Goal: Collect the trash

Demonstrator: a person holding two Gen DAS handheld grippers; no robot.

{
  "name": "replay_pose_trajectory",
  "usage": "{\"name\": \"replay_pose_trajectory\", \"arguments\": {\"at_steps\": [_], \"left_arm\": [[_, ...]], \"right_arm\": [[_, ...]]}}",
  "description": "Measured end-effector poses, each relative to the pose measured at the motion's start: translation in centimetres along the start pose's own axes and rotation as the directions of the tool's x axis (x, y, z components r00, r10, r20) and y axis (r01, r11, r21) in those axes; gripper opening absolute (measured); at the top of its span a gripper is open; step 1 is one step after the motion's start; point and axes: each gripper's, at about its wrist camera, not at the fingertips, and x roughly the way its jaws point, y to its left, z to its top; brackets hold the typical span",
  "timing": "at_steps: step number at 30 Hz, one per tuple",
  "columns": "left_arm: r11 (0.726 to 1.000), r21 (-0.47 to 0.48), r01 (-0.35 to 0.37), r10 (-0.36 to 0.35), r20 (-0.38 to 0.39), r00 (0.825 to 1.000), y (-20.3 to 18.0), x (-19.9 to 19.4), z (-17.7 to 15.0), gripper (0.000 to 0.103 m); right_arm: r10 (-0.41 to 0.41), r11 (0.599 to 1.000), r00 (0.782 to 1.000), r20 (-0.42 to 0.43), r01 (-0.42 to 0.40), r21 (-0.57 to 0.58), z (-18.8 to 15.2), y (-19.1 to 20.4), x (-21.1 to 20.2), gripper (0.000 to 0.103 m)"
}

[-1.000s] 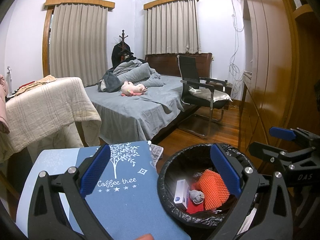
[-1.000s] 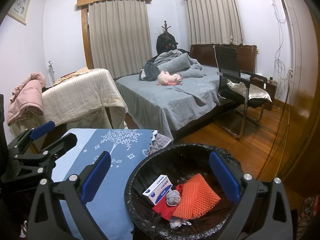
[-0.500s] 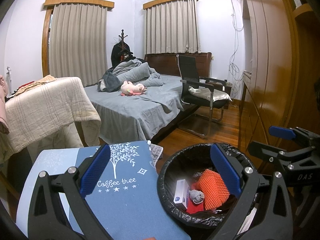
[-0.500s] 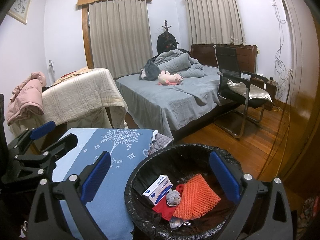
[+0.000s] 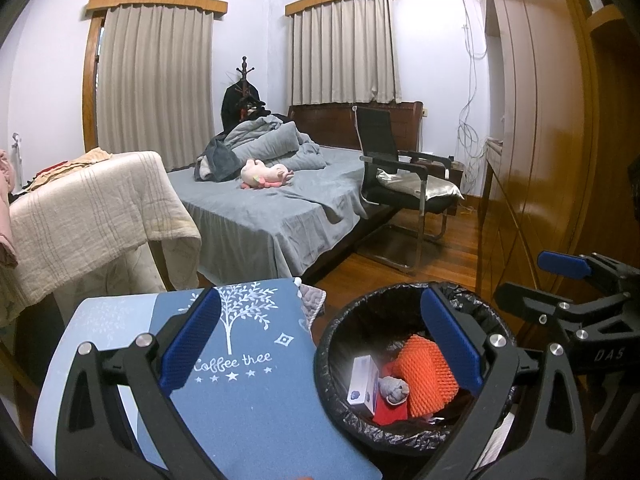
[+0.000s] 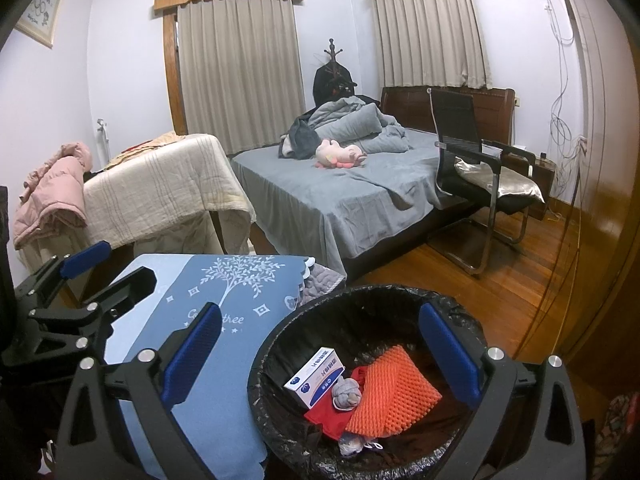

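Left gripper (image 5: 320,344) spread wide, nothing between the pads, hovering over the tabletop's right edge and the bin rim. Right gripper (image 6: 320,352) same: wide apart, empty, above the bin (image 6: 280,344). Trash sits in the bin's black liner: white box (image 6: 316,376), orange foam net (image 6: 390,390), red wrapper (image 6: 328,416), grey wad (image 6: 346,394), possibly a sock. Blue tablecloth (image 5: 248,392) bare near the bin.
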Motion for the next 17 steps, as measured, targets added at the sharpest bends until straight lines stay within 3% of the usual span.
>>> {"name": "replay_pose_trajectory", "arguments": {"at_steps": [17], "left_arm": [[1.000, 0.001, 0.000, 0.000, -0.008, 1.000, -0.1, 0.0, -1.2, 0.097]], "right_arm": [[0.002, 1.000, 1.000, -0.006, -0.002, 0.004, -0.2, -0.1, 0.1, 0.097]]}}
